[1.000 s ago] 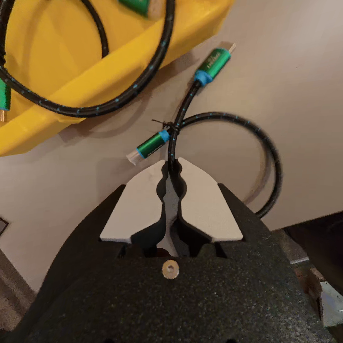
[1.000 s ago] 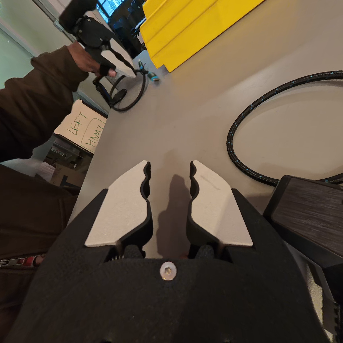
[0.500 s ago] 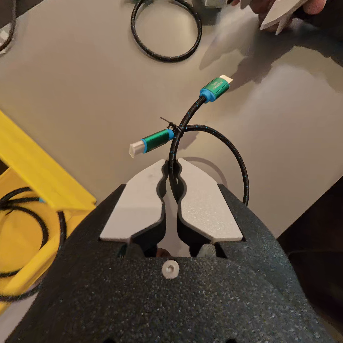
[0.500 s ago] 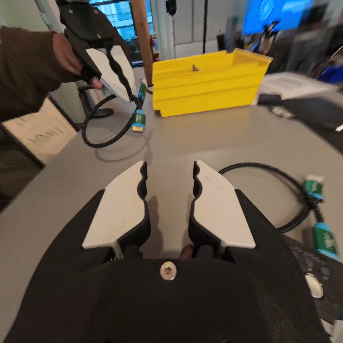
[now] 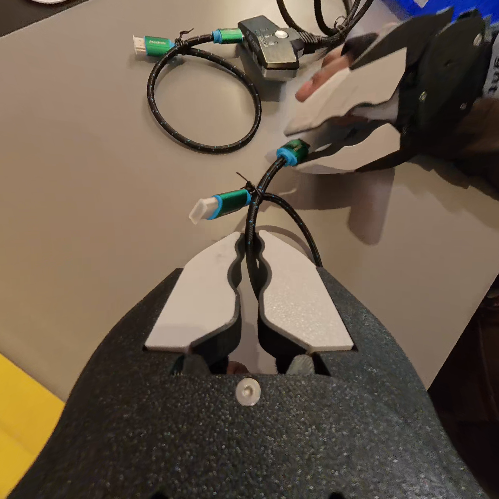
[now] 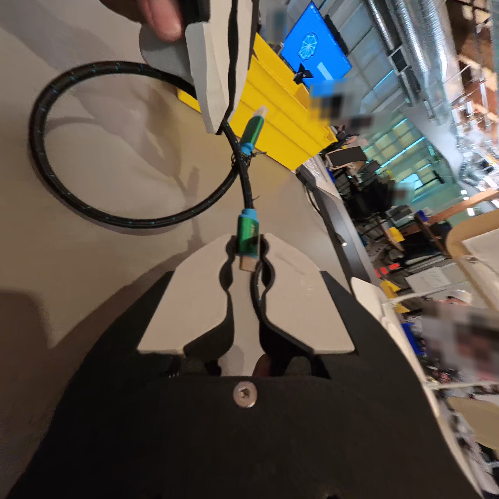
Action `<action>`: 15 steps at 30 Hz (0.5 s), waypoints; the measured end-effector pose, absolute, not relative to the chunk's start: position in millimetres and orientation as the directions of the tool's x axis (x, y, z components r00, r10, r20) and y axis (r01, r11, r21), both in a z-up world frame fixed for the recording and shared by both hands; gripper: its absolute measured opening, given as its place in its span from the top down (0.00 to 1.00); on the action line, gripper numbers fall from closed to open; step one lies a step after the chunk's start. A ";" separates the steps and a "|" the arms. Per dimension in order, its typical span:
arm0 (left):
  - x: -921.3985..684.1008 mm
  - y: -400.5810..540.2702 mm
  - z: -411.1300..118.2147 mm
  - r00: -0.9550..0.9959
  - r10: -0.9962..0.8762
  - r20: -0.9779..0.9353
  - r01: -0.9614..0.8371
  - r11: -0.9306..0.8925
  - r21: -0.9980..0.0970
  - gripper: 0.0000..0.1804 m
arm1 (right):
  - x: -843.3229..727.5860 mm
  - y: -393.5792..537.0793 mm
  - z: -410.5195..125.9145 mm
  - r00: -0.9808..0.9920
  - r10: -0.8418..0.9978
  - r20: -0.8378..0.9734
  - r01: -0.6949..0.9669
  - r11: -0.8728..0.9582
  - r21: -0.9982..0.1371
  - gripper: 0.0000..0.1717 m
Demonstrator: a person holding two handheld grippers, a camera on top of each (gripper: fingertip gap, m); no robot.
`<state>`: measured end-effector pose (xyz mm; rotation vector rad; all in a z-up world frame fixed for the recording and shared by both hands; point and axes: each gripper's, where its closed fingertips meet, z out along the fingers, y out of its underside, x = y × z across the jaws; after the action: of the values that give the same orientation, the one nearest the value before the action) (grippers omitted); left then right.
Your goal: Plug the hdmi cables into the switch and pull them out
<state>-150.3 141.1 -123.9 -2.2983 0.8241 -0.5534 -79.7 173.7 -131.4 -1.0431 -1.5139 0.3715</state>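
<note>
Above the table (image 5: 67, 135), two tools share one looped cable (image 5: 251, 229): the left tool (image 5: 249, 237) pinches its cord, the right tool (image 6: 247, 240) grips a green plug (image 6: 247, 237). A second cable (image 5: 202, 94) lies beside a black box (image 5: 270, 48).

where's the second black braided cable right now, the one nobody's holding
In the left wrist view, the loose coiled cable lies on the grey table, upper middle, one green plug seated in the dark box, beyond the cable the left gripper clamps.
</note>
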 end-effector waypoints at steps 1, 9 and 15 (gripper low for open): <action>-149.0 142.2 -124.5 0.713 -0.676 0.184 -0.401 -0.609 -0.684 0.96 | -79.9 177.3 -132.4 0.115 0.738 0.665 0.413 0.573 -0.708 0.92; -156.4 160.4 -101.0 0.748 -0.637 0.186 -0.304 -0.577 -0.758 0.82 | -77.3 191.9 -135.0 0.111 0.567 0.816 0.490 0.683 -0.542 0.93; -119.4 190.4 -82.9 0.563 -0.827 0.016 -0.494 -0.351 -0.795 0.76 | -83.6 189.5 -135.2 0.082 0.513 0.855 0.483 0.730 -0.484 0.94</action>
<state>-119.4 190.4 -82.9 -2.0183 1.0577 -0.5439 -83.6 189.5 -135.2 -0.8393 -1.5465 0.0266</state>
